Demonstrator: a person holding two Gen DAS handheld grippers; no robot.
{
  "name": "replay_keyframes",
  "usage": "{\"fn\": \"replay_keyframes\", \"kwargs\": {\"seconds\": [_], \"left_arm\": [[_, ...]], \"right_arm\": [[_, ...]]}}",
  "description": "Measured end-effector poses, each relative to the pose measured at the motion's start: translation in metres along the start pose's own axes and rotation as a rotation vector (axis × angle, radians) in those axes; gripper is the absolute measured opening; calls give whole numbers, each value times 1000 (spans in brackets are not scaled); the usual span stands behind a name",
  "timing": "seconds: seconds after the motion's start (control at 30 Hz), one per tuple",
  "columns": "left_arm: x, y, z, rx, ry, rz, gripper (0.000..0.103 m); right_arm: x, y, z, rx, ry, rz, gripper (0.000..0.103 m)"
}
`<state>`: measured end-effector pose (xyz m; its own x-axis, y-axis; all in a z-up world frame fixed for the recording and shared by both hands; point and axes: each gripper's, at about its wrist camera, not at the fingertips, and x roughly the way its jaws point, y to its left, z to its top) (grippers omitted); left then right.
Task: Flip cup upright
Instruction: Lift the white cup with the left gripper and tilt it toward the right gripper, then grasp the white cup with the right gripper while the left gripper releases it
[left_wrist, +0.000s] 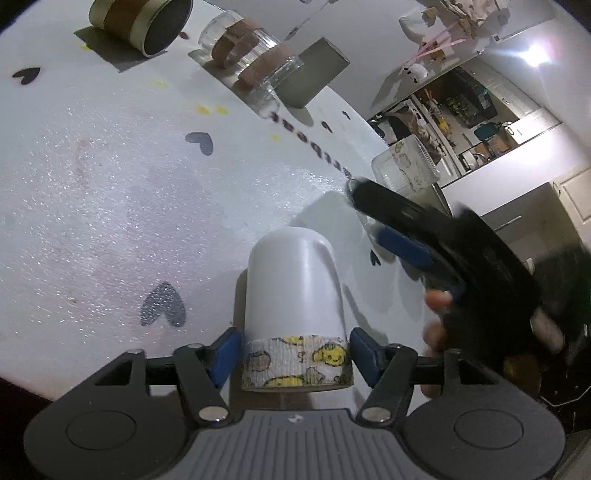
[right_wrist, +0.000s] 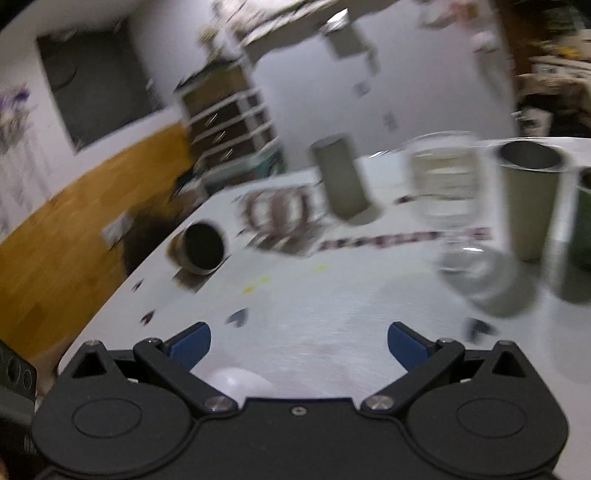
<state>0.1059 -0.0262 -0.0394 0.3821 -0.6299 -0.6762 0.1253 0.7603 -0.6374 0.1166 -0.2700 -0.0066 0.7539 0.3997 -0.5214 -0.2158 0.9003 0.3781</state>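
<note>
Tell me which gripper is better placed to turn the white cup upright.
Left. The left gripper already clamps the white cup at its taped band; the right gripper is open and holds nothing.

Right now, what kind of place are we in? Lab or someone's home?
Most likely a home, around a dining or kitchen area. A white table printed with hearts holds assorted cups, like the white cup in the left gripper. Stocked pantry-style shelves and a wood floor lie beyond it.
</note>
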Motion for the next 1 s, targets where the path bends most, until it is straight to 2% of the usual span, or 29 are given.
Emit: {"fn": "replay_keyframes", "kwargs": {"seconds": [0.17, 0.27, 0.37, 0.7, 1.0], "left_arm": [[4, -4, 0, 51, -3, 41, 82], [6, -11, -1, 101, -7, 71, 86], [7, -16, -2, 159, -14, 97, 90], [-6, -19, -14, 298, -29, 168, 94], [-24, -10, -18, 315, -87, 193, 95]], "right_arm": [[50, 25, 9, -46, 170, 29, 103], [69, 28, 8, -60, 244, 4, 103], [75, 24, 6, -69, 283, -42, 103], [46, -6, 0, -80, 267, -104, 103], [1, -16, -23, -75, 224, -97, 103]]}}
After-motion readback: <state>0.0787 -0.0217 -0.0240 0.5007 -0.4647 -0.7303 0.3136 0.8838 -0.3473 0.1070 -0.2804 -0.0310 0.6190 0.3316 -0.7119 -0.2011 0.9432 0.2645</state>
